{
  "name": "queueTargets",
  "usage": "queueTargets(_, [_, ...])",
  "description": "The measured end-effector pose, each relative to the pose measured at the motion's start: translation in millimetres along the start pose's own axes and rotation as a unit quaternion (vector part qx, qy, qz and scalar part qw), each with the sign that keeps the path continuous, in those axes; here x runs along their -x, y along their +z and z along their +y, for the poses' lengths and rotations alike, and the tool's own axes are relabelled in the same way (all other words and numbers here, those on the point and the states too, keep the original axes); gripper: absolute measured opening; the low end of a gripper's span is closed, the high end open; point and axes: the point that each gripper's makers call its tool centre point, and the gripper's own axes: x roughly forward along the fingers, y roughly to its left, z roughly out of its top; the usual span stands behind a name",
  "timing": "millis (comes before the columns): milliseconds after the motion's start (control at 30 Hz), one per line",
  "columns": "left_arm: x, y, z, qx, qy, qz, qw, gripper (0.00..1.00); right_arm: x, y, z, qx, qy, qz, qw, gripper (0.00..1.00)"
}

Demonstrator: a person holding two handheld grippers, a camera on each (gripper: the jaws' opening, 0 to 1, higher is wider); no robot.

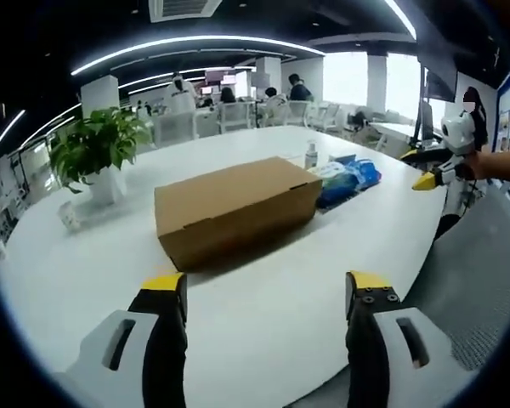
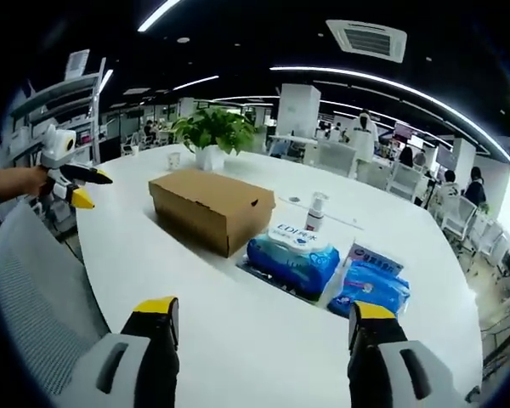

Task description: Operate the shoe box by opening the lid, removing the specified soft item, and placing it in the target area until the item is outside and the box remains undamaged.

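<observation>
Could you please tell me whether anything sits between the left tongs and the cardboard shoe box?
Nothing visible does: only bare white table lies between the open left tongs and the closed brown cardboard shoe box.

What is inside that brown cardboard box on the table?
That cannot be seen: the cardboard box has its lid shut, hiding whatever it holds. It rests on the white table with nothing on top.
</observation>
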Motion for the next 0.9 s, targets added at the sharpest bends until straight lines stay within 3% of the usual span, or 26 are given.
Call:
queueTargets(367, [23,-0.2,-13.3,0.008,0.025,-0.033,0.9991,0.89,23,-12.3,6,-0.014,-0.017,-0.008,0.9997,0.92])
queueTargets(500, [24,-4.7,-20.5,0.012,0.031,-0.039,0.9987,0.91,26,-19.4,15,-0.017,-0.007,-0.003,0.9998,0.94])
queueTargets(733, [27,-6.0,-18.4,0.016,0.041,-0.042,0.9982,0.99,32,-11.0,12,-0.009,-0.02,-0.025,0.9994,0.99])
queueTargets(900, [27,-9.1,-22.2,0.005,0.04,-0.033,0.9986,0.99,32,-17.0,16,-0.005,-0.018,-0.016,0.9997,0.99])
